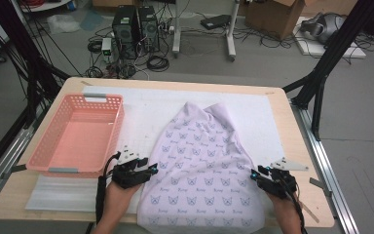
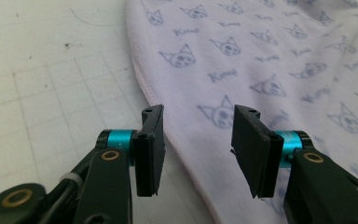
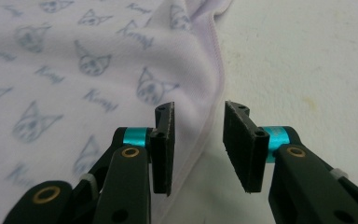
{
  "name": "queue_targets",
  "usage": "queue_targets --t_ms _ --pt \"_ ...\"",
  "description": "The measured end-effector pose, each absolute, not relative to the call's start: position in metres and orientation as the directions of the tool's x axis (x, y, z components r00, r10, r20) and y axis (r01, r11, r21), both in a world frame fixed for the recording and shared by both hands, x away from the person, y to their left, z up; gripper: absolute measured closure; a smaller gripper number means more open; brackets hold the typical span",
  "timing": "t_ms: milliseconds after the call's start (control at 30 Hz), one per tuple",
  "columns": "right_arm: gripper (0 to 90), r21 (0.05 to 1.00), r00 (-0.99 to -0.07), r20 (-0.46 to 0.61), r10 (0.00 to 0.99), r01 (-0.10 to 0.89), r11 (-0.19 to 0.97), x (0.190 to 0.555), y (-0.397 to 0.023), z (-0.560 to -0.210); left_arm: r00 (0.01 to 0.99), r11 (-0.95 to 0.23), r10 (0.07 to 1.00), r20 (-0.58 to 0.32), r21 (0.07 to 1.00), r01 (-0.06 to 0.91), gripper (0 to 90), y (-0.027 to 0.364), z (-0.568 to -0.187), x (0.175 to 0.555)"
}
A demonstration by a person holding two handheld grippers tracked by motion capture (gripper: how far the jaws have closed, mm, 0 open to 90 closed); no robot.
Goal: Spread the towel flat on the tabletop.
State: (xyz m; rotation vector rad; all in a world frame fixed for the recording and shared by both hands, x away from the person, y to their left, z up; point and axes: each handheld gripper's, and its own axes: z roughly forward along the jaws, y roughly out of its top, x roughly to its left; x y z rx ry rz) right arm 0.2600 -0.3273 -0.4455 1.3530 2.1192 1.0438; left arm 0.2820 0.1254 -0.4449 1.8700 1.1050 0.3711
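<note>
Both grippers, the left gripper [image 1: 143,171] and right gripper [image 1: 259,176], stand part-open and empty at either side hem of the cat-print cloth [image 1: 202,170] spread across the lower middle of the frame, so folding seems barely begun, the pink basket [image 1: 44,158] at left unfilled.

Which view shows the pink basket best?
The high view: the pink basket sits whole at the table's left, beside the printed cloth. The two gripper views look along their jaws at the cloth's edges and the white mat.

The cloth [image 1: 202,165] is lying on the counter [image 1: 282,126], right of the basket [image 1: 75,134] (between both grippers).
</note>
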Motion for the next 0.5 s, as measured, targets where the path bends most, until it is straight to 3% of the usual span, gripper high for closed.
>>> queue_targets --t_ms 200,267,300,333,500 --pt "68.9 0.76 -0.428 0.047 0.902 0.601 0.246 0.277 -0.325 -0.45 0.523 -0.197 0.837 -0.163 0.801 0.566 50.4 0.119 -0.45 0.302" --pt "86.4 0.757 -0.448 0.077 0.89 0.607 0.24 0.277 -0.327 -0.45 0.511 -0.225 0.851 -0.123 0.793 0.565 62.5 0.117 -0.452 0.302" --pt "86.9 0.753 -0.457 0.08 0.886 0.61 0.247 0.276 -0.328 -0.449 0.523 -0.24 0.845 -0.116 0.791 0.562 78.6 0.116 -0.451 0.301" --pt "87.4 0.748 -0.457 0.074 0.886 0.613 0.254 0.274 -0.329 -0.448 0.521 -0.246 0.846 -0.111 0.786 0.567 86.0 0.116 -0.45 0.3" --pt "87.8 0.739 -0.475 0.078 0.876 0.618 0.269 0.252 -0.342 -0.446 0.514 -0.221 0.845 -0.149 0.777 0.59 87.5 0.124 -0.449 0.281"
